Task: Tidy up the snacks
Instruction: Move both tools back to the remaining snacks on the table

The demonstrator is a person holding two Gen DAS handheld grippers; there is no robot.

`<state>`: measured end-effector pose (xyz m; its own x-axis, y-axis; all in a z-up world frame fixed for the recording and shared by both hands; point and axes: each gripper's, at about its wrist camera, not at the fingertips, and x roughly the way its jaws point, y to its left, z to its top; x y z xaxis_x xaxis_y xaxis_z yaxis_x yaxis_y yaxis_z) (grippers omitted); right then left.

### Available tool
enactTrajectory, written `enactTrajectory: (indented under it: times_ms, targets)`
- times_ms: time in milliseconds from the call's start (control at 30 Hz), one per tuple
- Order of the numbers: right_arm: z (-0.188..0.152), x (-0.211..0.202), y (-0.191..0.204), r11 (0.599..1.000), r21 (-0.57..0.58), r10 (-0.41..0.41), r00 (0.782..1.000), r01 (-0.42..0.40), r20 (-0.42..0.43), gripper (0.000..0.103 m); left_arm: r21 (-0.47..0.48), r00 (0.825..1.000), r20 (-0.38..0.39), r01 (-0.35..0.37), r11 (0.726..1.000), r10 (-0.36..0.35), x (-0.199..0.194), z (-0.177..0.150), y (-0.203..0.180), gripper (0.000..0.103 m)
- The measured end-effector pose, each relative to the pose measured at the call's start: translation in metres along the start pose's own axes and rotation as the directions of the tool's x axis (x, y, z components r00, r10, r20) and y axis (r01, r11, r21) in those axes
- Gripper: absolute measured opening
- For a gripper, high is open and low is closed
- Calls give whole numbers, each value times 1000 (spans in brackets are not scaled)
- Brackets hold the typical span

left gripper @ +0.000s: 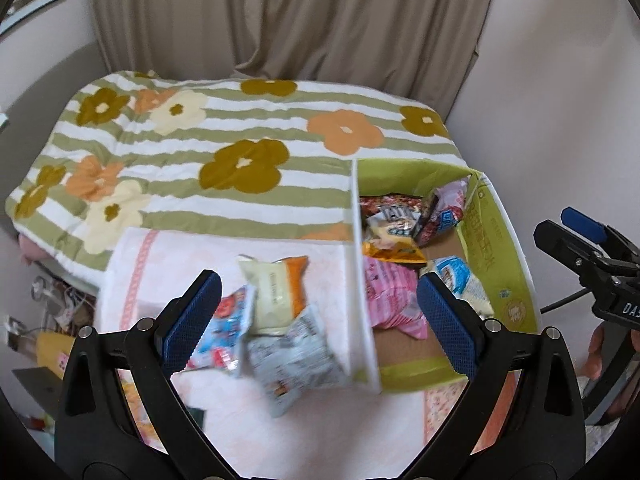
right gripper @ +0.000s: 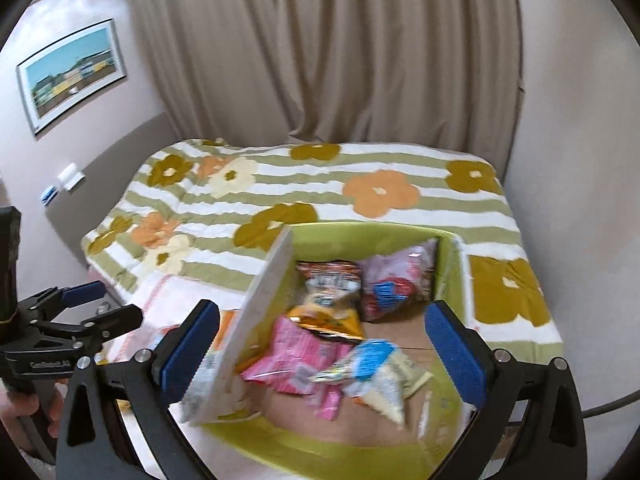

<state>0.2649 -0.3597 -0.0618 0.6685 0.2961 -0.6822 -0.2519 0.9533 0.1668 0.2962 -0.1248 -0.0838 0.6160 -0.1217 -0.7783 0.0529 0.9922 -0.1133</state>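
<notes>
In the left wrist view my left gripper stands open above a pink towel. On the towel lie a cream and orange packet, a blue and red packet and a grey packet; none is between the pads. My right gripper hangs open and empty over a green cardboard box. Inside the box are a pink packet, a blurred blue and white packet, an orange packet and a red and blue one.
The box's white flap stands up between the towel and the box's inside. Both sit on a bed with a striped flower quilt. Behind are a curtain and walls. Clutter lies on the floor at the left.
</notes>
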Motion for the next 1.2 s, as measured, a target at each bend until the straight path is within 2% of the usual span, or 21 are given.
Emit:
enactTrajectory:
  times_ms: [133,300,533,700,933,1200]
  targets:
    - [-4,-6,40,1000,-9,23,999,-23,23,102,-21,1000,16,-14,1000,15,-25,-16,38,98]
    - [-18,-7,95,998,-12,58,998,-58,17,102,-39,1000,-9,-20,999,20,-43,-42,90,98]
    - [-53,2,160,997,25,70,997,-70,-12,102,-57,997,-73,-27,998,22,-63,-87,178,98]
    - [-84,16,197,997,23,75,996,-74,-54,102,-61,990,-144,-6,998,-3,-57,-118,220,98]
    - [-124,40,228,991,-57,108,985,-117,-136,102,-82,973,-221,51,995,-68,-36,-154,236,98]
    - [-167,93,232,953,-216,156,956,-212,-248,102,-97,948,-311,37,995,-66,24,-179,225,97]
